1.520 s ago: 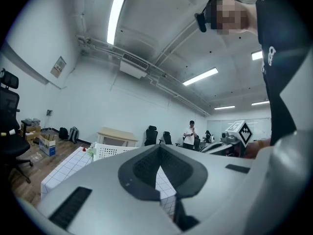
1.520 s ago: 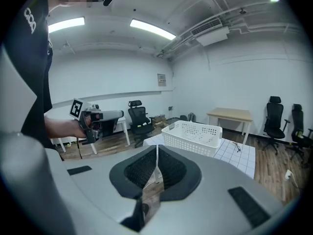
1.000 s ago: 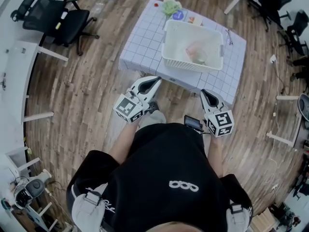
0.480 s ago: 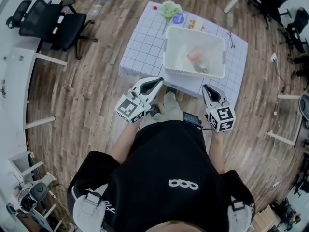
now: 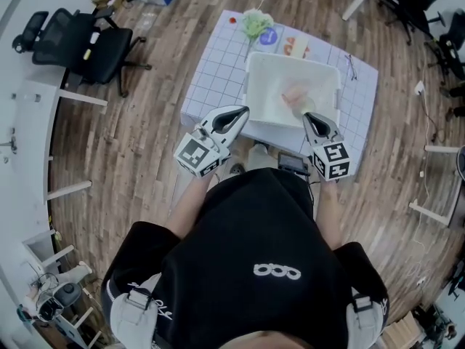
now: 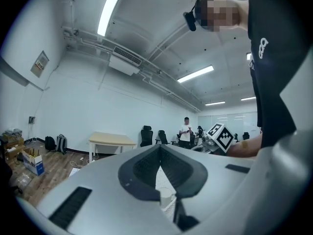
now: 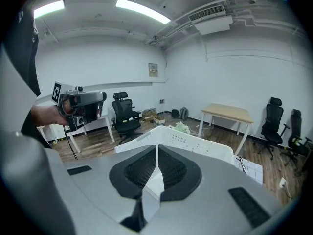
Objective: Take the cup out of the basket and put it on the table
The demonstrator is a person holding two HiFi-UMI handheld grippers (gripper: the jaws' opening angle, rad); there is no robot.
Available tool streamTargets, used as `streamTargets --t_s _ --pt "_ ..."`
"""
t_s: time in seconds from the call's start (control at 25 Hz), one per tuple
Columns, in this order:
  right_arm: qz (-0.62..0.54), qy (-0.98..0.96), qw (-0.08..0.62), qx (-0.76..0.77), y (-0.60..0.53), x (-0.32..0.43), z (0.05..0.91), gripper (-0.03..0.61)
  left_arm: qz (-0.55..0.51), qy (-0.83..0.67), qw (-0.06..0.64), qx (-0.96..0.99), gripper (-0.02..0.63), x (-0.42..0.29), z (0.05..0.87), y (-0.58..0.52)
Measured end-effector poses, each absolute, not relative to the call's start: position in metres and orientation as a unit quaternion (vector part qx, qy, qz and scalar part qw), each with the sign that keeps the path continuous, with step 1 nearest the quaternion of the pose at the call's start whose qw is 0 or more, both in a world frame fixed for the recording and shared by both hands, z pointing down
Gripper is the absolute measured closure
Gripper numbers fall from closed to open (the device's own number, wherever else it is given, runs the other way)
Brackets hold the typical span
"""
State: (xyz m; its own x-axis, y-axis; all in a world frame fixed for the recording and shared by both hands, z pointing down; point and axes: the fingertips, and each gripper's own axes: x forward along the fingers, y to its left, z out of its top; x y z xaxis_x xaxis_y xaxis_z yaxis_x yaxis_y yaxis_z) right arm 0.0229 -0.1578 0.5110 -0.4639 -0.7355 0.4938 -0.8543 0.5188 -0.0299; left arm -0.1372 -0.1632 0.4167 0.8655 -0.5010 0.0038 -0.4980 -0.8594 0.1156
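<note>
Left tongs and right tongs, both shut and empty, are brought closer to the basket. The cup is not yet gripped; the tongs need opening first.

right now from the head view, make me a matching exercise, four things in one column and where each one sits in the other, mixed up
Things:
1. basket
2. cup
3. green thing
4. black office chair

Places:
a. on the wooden floor, left of the table
b. inside the basket
c. on the table, toward its near edge
d. at the table's far edge, beyond the basket

Pairs: 1-c, 2-b, 3-d, 4-a
</note>
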Motion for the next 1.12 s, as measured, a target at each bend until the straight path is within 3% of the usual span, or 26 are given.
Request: streamTargets --t_s 0.24,0.48,0.56,0.76,1.12 --pt "0.152 -0.835 0.266 0.457 -0.183 0.034 0.541 0.552 -0.008 -0.25 0.062 0.966 0.606 -0.123 0.423 -0.178" --pt "0.161 -0.817 0.361 0.421 -0.221 0.04 0.593 0.545 -0.004 -0.245 0.066 0.967 0.606 -0.11 0.433 -0.185" --pt "0.17 -0.808 0.396 0.401 -0.233 0.039 0.617 0.498 -0.006 -0.246 0.071 0.967 0.606 -0.107 0.435 -0.186" --pt "0.194 -0.784 0.462 0.366 -0.262 0.039 0.679 0.31 -0.003 -0.246 0.072 0.967 0.606 -0.101 0.436 -0.191" --pt "0.185 -0.739 0.543 0.354 -0.293 0.047 0.746 0.183 0.013 -0.247 0.079 0.966 0.606 -0.088 0.447 -0.208"
